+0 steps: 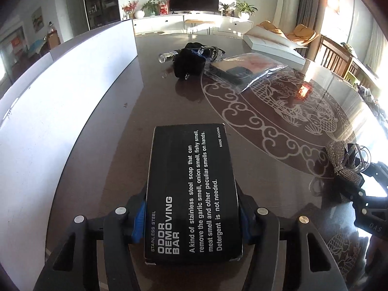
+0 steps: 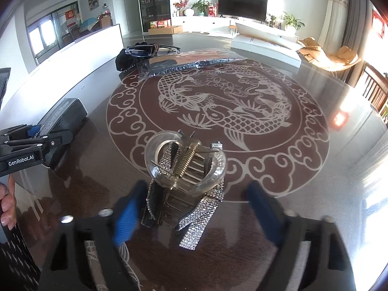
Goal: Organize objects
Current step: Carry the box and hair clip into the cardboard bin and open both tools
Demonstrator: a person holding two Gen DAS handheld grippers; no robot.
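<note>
The left gripper (image 1: 192, 220) clamps a black odor-removing-bar box (image 1: 191, 191) near the bench's left edge. The right gripper (image 2: 194, 214) straddles a rhinestone hair claw (image 2: 185, 177), jaws not touching; closing off-centre could skid it across the glossy bench (image 2: 278, 218).

One black box (image 1: 191, 191), one hair clip (image 2: 184, 169), one plastic bag (image 1: 245, 70), one black pouch (image 1: 189, 64).

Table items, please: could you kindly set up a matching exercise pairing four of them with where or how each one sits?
1. odor removing bar box
2. rhinestone hair claw
3. clear plastic bag
4. black pouch

A. lying flat with a dark item inside
B. held by the left gripper
C. between the fingers of the open right gripper
D. under the clear glasses

Pairs: 1-B, 2-C, 3-A, 4-D
</note>
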